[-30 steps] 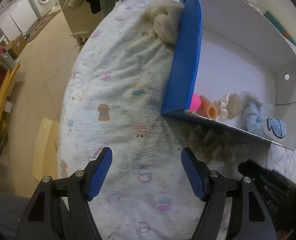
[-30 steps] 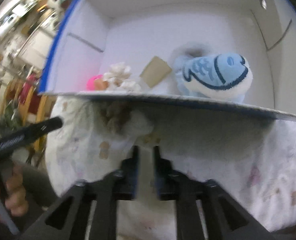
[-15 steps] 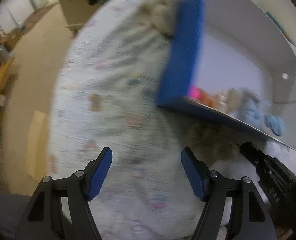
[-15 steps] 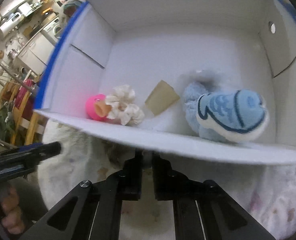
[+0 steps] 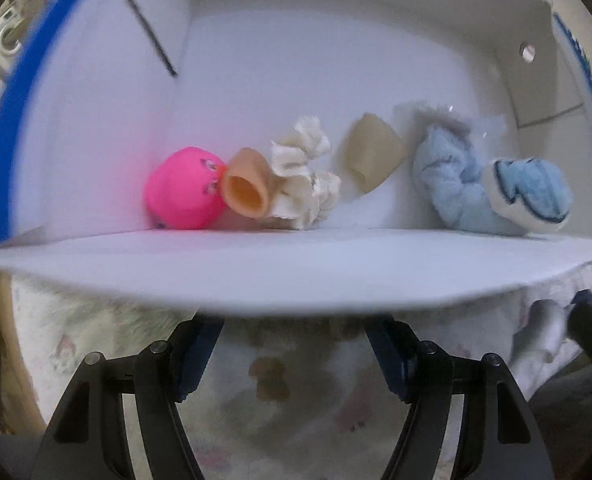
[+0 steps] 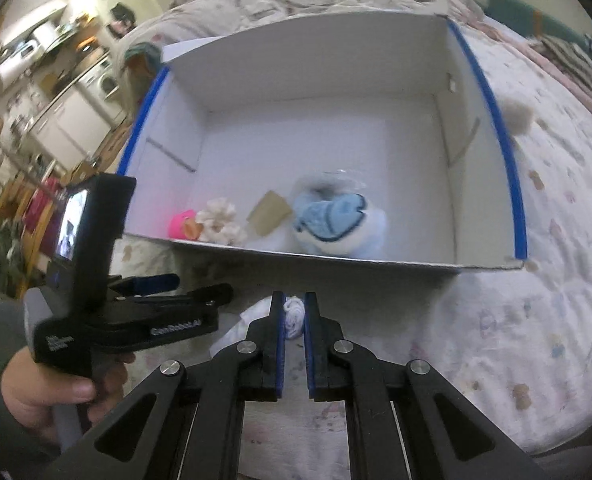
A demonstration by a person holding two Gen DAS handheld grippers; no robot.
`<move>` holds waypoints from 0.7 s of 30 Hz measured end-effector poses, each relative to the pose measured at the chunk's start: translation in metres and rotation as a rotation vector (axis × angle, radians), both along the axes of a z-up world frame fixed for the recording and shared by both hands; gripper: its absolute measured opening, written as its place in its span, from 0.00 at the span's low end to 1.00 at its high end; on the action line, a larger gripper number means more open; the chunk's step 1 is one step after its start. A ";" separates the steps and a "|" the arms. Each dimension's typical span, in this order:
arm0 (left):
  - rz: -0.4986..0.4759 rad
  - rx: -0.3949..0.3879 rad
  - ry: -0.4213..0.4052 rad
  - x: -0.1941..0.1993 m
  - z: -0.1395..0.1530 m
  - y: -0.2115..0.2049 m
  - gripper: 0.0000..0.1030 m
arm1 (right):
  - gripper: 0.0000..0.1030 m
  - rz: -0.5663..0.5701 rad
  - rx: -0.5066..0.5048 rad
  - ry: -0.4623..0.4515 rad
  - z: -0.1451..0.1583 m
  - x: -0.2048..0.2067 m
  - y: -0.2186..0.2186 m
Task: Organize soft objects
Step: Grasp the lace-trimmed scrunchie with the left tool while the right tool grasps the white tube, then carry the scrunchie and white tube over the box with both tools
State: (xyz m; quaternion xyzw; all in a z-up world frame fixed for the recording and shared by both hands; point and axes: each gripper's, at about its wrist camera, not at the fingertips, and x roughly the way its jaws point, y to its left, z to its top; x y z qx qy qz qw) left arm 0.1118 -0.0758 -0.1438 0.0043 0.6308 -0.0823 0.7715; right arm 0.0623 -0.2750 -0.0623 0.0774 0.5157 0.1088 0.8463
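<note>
A white box with blue edges [image 6: 514, 184] lies on the bed. Along its near wall sit a pink ball [image 5: 181, 190], an orange cup shape [image 5: 245, 190], a cream scrunchie [image 5: 302, 184], a tan piece [image 5: 372, 156] and a blue fish plush [image 5: 496, 188]. My right gripper [image 6: 293, 316] is shut on a white cloth [image 6: 291, 312], lifted just before the near wall; the cloth trails off to the left. My left gripper [image 5: 291, 332] stands open at that wall [image 5: 296, 268], its fingertips partly hidden under the rim. Whether anything lies between them is too blurred to tell.
A fuzzy beige ball [image 6: 518, 114] rests on the printed bedsheet [image 6: 536, 320] outside the box's right wall. A hand [image 6: 51, 388] holds the left gripper [image 6: 191, 286] left of mine. Rumpled bedding lies behind the box; kitchen units and a washing machine stand far left.
The left gripper swung right and down to the box's near wall and now looks into the box. The right gripper closed, then rose and drew back with the white cloth.
</note>
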 end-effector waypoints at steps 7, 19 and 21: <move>-0.013 -0.092 0.041 0.004 -0.007 0.013 0.10 | 0.10 -0.038 0.009 0.027 -0.008 0.005 -0.013; 0.056 -0.087 -0.016 -0.018 0.025 0.047 0.09 | 0.10 0.019 0.023 0.037 -0.013 0.010 0.006; 0.064 -0.081 -0.042 -0.025 0.033 0.056 0.09 | 0.10 0.030 0.026 0.039 -0.013 0.009 0.009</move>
